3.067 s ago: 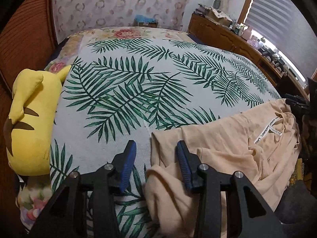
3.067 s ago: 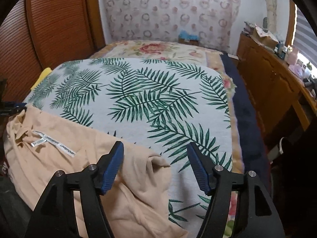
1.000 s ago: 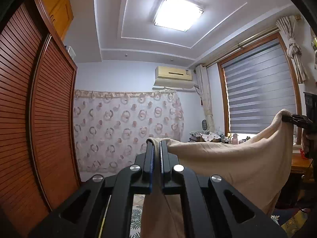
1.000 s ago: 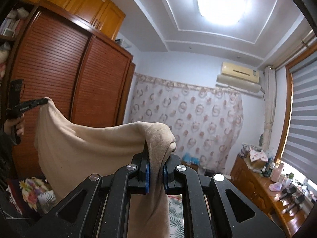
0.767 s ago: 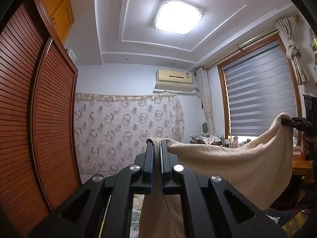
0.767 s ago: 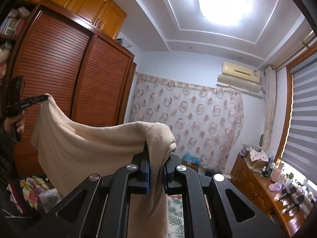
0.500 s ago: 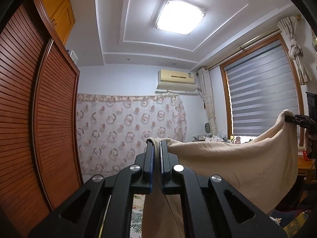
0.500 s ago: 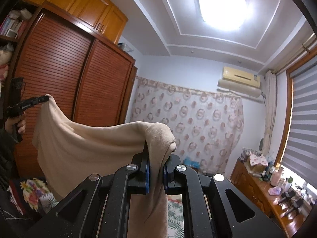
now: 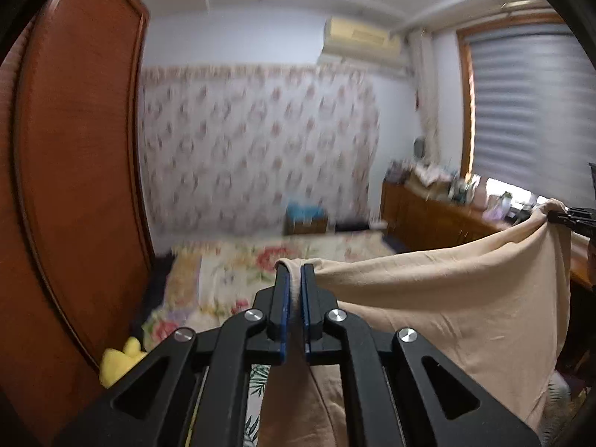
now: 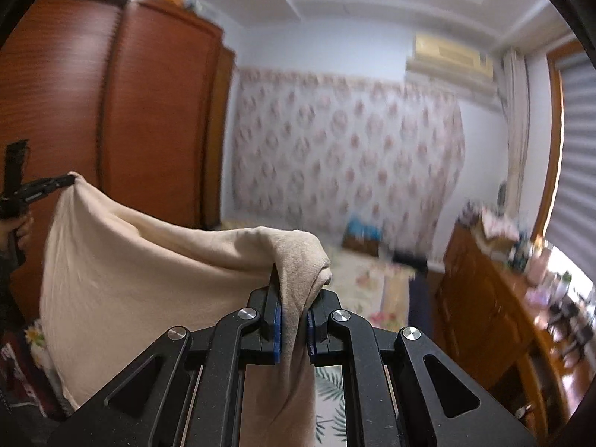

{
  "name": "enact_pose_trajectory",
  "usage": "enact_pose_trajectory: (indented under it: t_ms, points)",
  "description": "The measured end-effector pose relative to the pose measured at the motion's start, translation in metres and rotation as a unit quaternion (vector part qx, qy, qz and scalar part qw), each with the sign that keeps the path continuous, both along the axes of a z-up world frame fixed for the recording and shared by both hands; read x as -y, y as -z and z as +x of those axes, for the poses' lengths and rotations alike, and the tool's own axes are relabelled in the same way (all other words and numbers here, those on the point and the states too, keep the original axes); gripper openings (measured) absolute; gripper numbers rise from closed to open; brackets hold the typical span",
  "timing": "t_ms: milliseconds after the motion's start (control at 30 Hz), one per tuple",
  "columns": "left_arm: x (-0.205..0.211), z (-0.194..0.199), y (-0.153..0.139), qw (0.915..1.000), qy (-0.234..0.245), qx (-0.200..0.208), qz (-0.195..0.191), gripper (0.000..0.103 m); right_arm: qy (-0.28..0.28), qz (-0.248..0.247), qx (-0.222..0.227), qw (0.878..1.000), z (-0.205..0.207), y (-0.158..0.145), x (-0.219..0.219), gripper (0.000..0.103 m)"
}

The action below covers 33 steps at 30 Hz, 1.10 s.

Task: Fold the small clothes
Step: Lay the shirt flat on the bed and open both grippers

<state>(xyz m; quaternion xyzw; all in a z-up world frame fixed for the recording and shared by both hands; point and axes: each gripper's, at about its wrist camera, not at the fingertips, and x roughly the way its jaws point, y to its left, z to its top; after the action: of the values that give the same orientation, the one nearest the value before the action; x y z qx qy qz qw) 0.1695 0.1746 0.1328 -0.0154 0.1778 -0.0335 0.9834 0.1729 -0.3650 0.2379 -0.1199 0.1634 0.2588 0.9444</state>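
Bed (image 9: 231,272) with floral cover below, wardrobe (image 10: 111,111) on the left side, both blurred. Beige garment (image 9: 447,298) hangs in the air above the bed, stretched between both grippers. Left gripper (image 9: 294,279): jaws nearly closed, pinching one top corner. Right gripper (image 10: 294,298): jaws narrow, clamped on the other corner, fabric bunched over the tips. Yellow plush (image 9: 119,361) at the bed's left edge.

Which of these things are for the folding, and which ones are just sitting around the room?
For the folding:
- beige garment
- left gripper, clamped on it
- right gripper, clamped on it
- bed to lay it on

Just sitting around:
- yellow plush toy
- wardrobe
- dresser
- air conditioner
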Motion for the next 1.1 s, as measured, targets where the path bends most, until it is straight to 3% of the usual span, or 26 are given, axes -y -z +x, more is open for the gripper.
enact_pose_trajectory:
  t_ms: [100, 167, 200, 333, 500, 800, 1100]
  points:
    - [0.008, 0.052, 0.050, 0.9980, -0.003, -0.062, 0.011, 0.013, 0.019, -0.013, -0.029, 0.999, 0.059, 0.054, -0.013, 0.008]
    - [0.015, 0.068, 0.077, 0.9952, 0.002, -0.097, 0.007, 0.028, 0.052, -0.041, -0.061, 0.996, 0.104, 0.100, -0.024, 0.020]
    - [0.018, 0.073, 0.090, 0.9933, 0.000, -0.115, 0.008, 0.030, 0.071, -0.052, -0.090, 0.992, 0.123, 0.122, -0.027, 0.033]
    - [0.035, 0.065, 0.115, 0.9891, 0.007, -0.147, 0.012, 0.037, 0.116, -0.078, -0.145, 0.979, 0.160, 0.185, -0.026, 0.043]
    - [0.053, 0.033, 0.136, 0.9842, 0.028, -0.175, 0.006, 0.040, 0.108, -0.061, -0.175, 0.977, 0.144, 0.221, -0.014, 0.043]
    - [0.072, -0.012, 0.178, 0.9737, 0.045, -0.223, -0.012, 0.042, 0.081, -0.013, -0.215, 0.973, 0.066, 0.256, -0.019, 0.048]
    - [0.078, -0.015, 0.219, 0.9601, 0.044, -0.276, -0.017, 0.044, 0.069, 0.000, -0.273, 0.960, 0.033, 0.303, -0.008, 0.051]
